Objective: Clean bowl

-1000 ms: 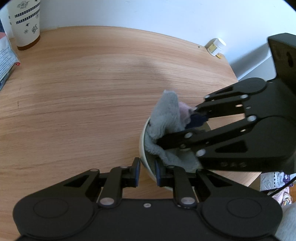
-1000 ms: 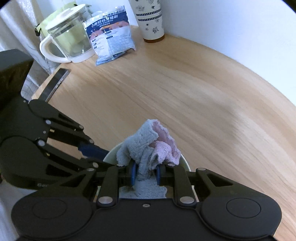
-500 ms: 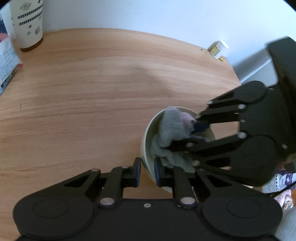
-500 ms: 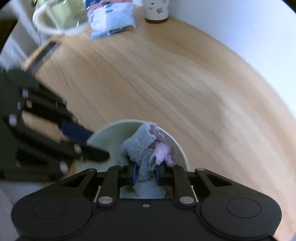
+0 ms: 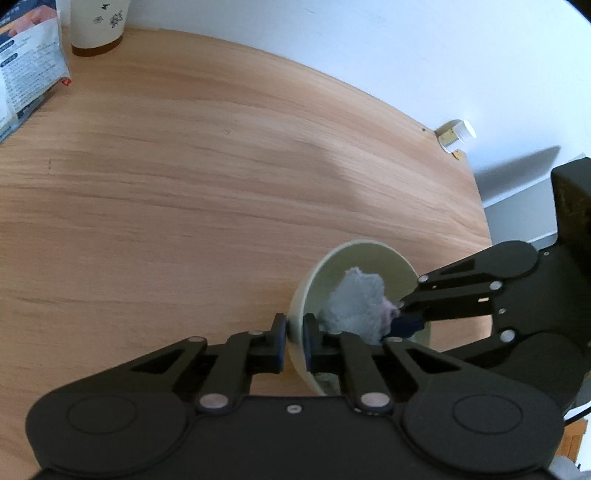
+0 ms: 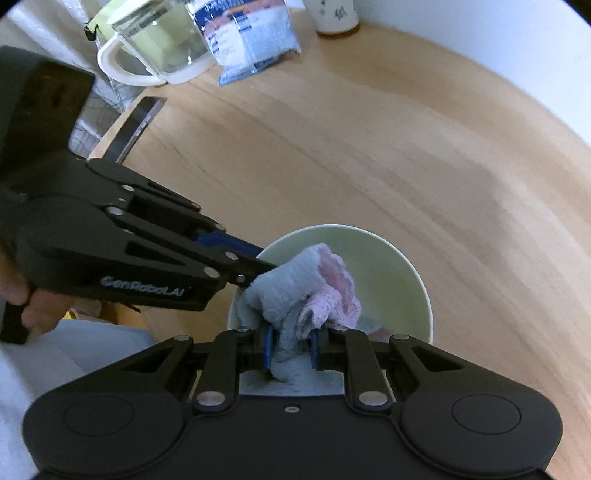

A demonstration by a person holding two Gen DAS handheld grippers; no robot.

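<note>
A pale green bowl stands near the front right edge of the wooden table; it also shows in the right wrist view. My left gripper is shut on the bowl's near rim, one finger outside and one inside. My right gripper is shut on a grey and pink cloth and holds it down inside the bowl. In the left wrist view the cloth fills the bowl's near side, with the right gripper reaching in from the right.
A patterned paper cup and a snack bag stand at the far left. A glass jug and a dark phone lie beyond. A small white bottle lies at the table's right edge.
The right gripper has pushed the cloth lower and deeper into the bowl. The left gripper stays clamped on the rim, and the bowl has tilted and shifted a little.
</note>
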